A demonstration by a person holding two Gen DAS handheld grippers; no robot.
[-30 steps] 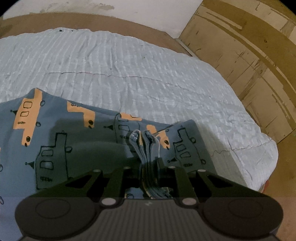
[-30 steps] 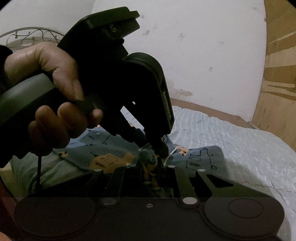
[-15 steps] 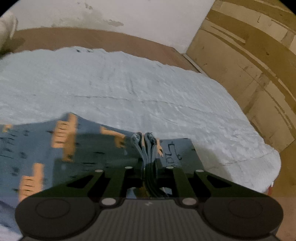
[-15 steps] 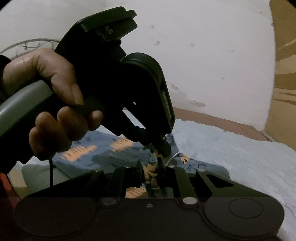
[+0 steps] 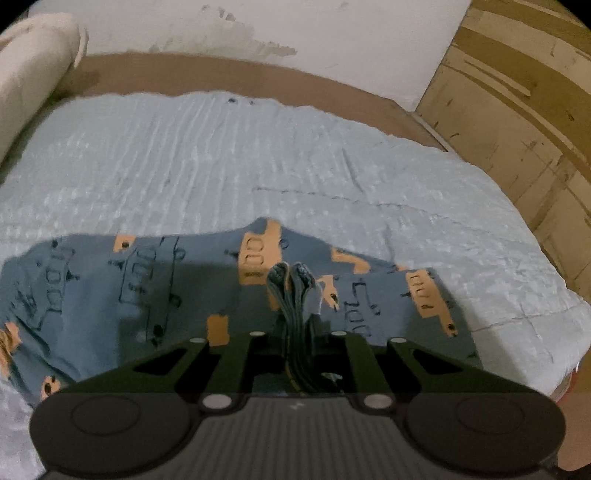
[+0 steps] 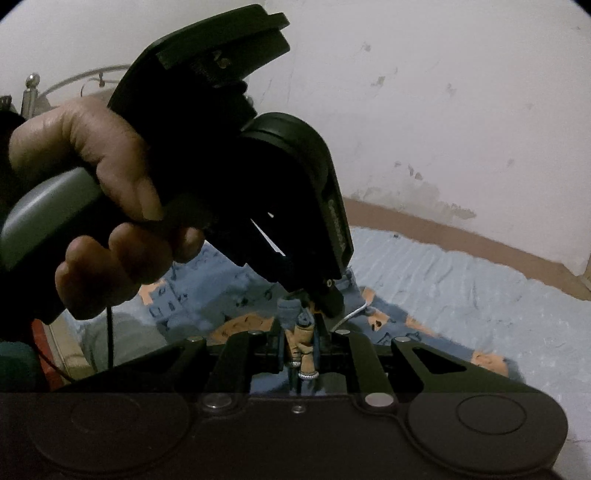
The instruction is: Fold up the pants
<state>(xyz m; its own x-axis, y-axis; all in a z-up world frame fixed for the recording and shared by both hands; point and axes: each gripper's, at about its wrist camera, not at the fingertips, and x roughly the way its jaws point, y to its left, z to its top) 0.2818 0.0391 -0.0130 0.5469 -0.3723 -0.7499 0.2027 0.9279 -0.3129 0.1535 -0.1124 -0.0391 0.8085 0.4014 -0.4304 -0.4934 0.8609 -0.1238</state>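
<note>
Both tools have carried the pants [image 5: 155, 295] further across the bed [image 5: 258, 158] over the last second. In the left wrist view the far edge of the mattress and the skirting along the wall [image 5: 332, 33] now sit higher and fuller in the picture than before, and a pale rolled bundle [image 5: 33, 74] has come in at the upper left. The printed cloth trails out to the left of the left tool [image 5: 295, 295] instead of lying bunched under it. As a judgement, this is the carry stage of a fold: one gathered edge is being drawn over the rest of the garment, and it has not yet been laid down.

The left tool is clamped on a bunched ridge of blue fabric that stands up between its fingers just ahead of the tips. The rest of the pants spreads left, ahead and right of it on the bed.

The right tool [image 6: 301, 332] is likewise closed on a wad of blue and orange cloth pinched between its fingers. Just ahead of it, almost touching, the left tool's black body comes down from the upper left, held by the person's left hand [image 6: 92, 192]. The two grips sit side by side on the same edge, with the remaining cloth lying beyond and to the right.
</note>
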